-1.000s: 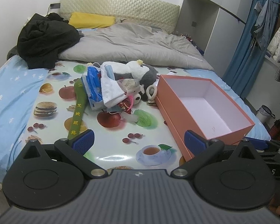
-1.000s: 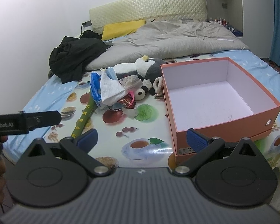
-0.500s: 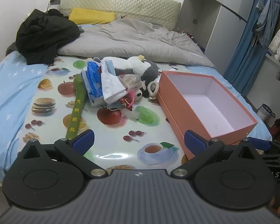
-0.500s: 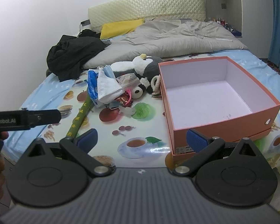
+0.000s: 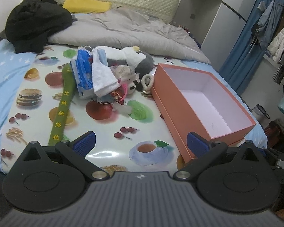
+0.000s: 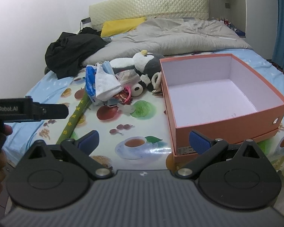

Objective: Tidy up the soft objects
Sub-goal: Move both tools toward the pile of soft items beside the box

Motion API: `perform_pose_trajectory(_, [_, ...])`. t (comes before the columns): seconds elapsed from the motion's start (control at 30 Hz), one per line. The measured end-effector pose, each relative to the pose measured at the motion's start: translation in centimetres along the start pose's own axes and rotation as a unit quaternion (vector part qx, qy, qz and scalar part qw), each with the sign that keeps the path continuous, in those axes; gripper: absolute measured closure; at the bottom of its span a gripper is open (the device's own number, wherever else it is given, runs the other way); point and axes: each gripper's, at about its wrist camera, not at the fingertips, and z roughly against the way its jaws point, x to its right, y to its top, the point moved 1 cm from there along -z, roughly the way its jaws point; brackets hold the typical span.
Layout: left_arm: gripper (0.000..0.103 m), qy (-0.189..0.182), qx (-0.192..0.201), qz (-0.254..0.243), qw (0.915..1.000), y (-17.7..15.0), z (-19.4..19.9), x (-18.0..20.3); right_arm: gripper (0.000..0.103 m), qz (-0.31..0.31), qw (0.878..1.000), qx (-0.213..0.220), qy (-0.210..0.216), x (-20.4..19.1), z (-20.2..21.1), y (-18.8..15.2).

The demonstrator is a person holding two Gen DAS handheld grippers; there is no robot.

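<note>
Both grippers, left gripper (image 5: 140, 143) and right gripper (image 6: 143, 141), edged closer to bed, jaws wide, empty. Soft-toy pile (image 5: 111, 75) lies just beside empty orange box (image 5: 202, 102); sorting not begun.

A bed (image 5: 1, 75) with a quilted cream headboard (image 5: 123, 1) stands against a plain white wall (image 6: 37, 19). A grey duvet (image 5: 134, 32) and yellow pillow (image 5: 85, 4) lie on it. Blue curtains (image 5: 242, 47) hang beside what seems a grey wardrobe (image 5: 204, 15).
</note>
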Motion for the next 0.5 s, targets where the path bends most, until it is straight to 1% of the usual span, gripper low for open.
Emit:
perform_pose_trajectory(0.3, [0.000,0.008,-0.030,-0.005,0.9995,0.2,-3.4,-1.4,0.000,0.000,1.000,-0.014,-0.003,0.1,-2.5,-1.0])
perform_pose_trajectory(0.5, [0.000,0.007,-0.035,-0.004,0.9993,0.4,-4.9,-2.0,0.000,-0.003,1.000,-0.022,0.004,0.0,-4.0,-1.4])
